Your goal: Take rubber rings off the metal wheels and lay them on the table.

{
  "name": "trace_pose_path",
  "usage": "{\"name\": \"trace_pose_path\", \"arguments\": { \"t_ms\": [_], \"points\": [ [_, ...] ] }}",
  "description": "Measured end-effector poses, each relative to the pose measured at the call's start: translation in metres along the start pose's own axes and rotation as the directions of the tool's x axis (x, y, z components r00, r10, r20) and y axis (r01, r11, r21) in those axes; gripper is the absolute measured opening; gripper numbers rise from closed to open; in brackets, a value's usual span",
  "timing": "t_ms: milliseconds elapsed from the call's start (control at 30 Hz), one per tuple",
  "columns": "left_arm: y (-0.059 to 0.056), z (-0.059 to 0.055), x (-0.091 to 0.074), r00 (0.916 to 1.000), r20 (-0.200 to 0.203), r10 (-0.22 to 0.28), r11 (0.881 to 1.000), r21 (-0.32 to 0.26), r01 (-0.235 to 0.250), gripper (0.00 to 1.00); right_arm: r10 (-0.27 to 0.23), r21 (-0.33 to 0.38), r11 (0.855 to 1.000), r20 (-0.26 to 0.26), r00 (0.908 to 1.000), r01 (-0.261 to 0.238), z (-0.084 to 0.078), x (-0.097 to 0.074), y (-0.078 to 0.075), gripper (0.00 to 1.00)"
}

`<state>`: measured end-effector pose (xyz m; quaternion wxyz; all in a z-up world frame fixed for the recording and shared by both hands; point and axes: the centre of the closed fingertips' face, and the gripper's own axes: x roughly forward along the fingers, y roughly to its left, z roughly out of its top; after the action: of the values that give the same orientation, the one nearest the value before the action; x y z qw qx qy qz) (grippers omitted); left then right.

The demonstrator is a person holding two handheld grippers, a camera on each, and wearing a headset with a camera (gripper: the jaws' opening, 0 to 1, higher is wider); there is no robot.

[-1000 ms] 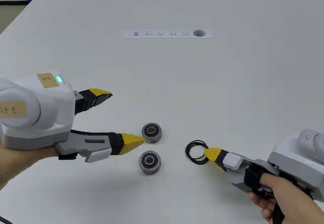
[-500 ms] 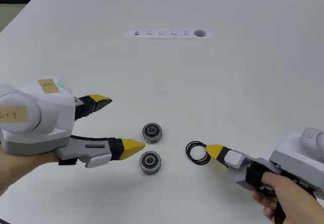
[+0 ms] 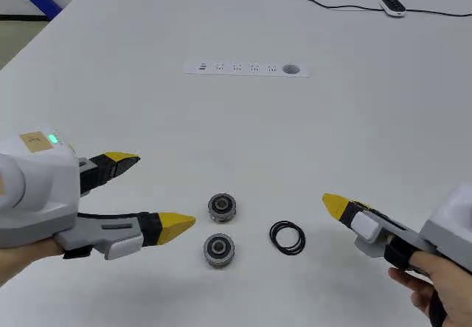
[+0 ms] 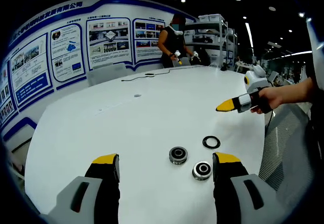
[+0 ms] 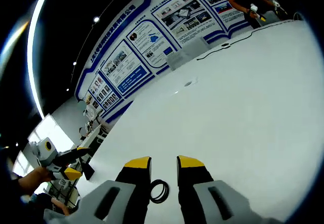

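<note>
**Two small round metal wheels** are lying flat, hubs facing up, on the white worktop (image 3: 332,142). The farther metal wheel (image 3: 222,207), dark-rimmed with a silvery centre, is sitting just beyond the nearer metal wheel (image 3: 219,249), which is showing the same build. The two are resting close together but not touching. To their right, thin black rubber rings (image 3: 287,237) are lying flat as overlapping loops, near the wheels yet touching neither. Whether a ring is sitting on either wheel's rim cannot be told.
</note>
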<state>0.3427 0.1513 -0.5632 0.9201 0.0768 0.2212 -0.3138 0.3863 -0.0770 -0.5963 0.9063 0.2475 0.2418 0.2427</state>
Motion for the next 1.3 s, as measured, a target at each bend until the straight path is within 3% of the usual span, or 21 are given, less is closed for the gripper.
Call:
{"name": "trace_pose_path", "arguments": {
  "t_ms": [100,233,333,467,567,633,667,800,867,1000,1033,1133,1300],
  "points": [
    [0.007,0.000,-0.011,0.9992,0.021,0.035,0.999,-0.026,-0.034,0.79,0.008,-0.022,1.000,0.017,0.9998,-0.007,0.009,-0.010,-0.002,0.23],
    [0.016,0.000,-0.027,0.9959,0.048,0.076,0.996,-0.054,-0.074,0.80,-0.009,-0.150,0.989,0.009,0.9999,0.010,0.019,-0.024,-0.013,0.25],
    [0.022,0.000,-0.038,0.9926,0.062,0.105,0.993,-0.065,-0.101,0.81,-0.003,-0.201,0.980,0.012,0.9999,0.005,0.028,-0.033,-0.013,0.27],
    [0.027,-0.001,-0.052,0.9863,0.084,0.142,0.987,-0.085,-0.134,0.81,-0.010,-0.302,0.953,0.023,0.9997,0.016,0.040,-0.048,-0.015,0.31],
    [0.031,-0.004,-0.062,0.9812,0.095,0.168,0.982,-0.098,-0.159,0.82,-0.019,-0.376,0.927,-0.003,0.9998,0.017,0.041,-0.057,-0.016,0.33],
    [0.033,-0.007,-0.068,0.9778,0.099,0.185,0.978,-0.112,-0.174,0.82,-0.016,-0.395,0.919,-0.015,0.9998,0.009,0.039,-0.062,-0.013,0.34],
    [0.033,-0.009,-0.071,0.9760,0.101,0.193,0.976,-0.118,-0.181,0.83,-0.015,-0.386,0.922,-0.016,0.9998,0.007,0.039,-0.064,-0.013,0.34],
    [0.032,-0.013,-0.079,0.9700,0.110,0.216,0.970,-0.136,-0.201,0.86,0.002,-0.378,0.926,-0.009,1.0000,-0.005,0.040,-0.072,-0.008,0.37],
    [0.028,-0.014,-0.082,0.9677,0.124,0.219,0.969,-0.147,-0.201,0.87,0.009,-0.398,0.917,-0.019,0.9998,-0.016,0.038,-0.073,-0.005,0.39],
    [0.017,-0.017,-0.081,0.9692,0.134,0.206,0.970,-0.155,-0.185,0.91,0.018,-0.495,0.866,-0.112,0.9936,-0.071,0.020,-0.076,-0.001,0.43],
    [0.015,-0.018,-0.080,0.9707,0.131,0.202,0.972,-0.152,-0.181,0.91,0.024,-0.503,0.860,-0.129,0.9914,-0.086,0.016,-0.076,0.001,0.44],
    [0.008,-0.021,-0.078,0.9748,0.109,0.195,0.974,-0.143,-0.179,0.93,0.039,-0.495,0.861,-0.161,0.9862,-0.115,0.006,-0.075,0.003,0.47],
    [-0.002,-0.018,-0.074,0.9794,0.106,0.172,0.980,-0.122,-0.159,0.95,0.045,-0.497,0.856,-0.196,0.9795,-0.139,-0.002,-0.073,0.003,0.51]
  ]
}}
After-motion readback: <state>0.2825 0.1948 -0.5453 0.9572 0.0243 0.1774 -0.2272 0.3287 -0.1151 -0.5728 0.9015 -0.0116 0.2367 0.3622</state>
